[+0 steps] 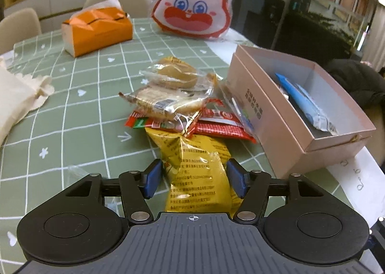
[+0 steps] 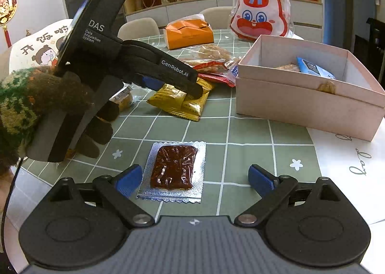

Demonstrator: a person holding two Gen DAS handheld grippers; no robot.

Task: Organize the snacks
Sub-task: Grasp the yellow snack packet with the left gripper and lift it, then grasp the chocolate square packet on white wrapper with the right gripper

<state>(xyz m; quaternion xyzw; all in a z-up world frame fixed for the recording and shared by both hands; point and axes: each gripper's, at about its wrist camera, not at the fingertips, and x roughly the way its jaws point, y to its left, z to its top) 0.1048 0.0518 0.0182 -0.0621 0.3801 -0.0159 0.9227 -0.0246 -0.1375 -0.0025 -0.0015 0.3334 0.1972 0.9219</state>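
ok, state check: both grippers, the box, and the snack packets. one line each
left gripper: open, jaws either side of the yellow snack bag, not clamped
yellow snack bag: sealed, lying on the table
right gripper: open, above the dark sauce packet
dark sauce packet: sealed, flat on the tablecloth
pink box: lid off, partly filled
blue packet: inside the box
snack pile: sealed packets, stacked beside the box

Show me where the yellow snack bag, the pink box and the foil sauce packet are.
yellow snack bag (image 1: 195, 165): left wrist view, printed middle of the bag.
pink box (image 2: 296, 98): right wrist view, its near outer wall.
foil sauce packet (image 2: 174, 169): right wrist view, dark red centre of the packet.
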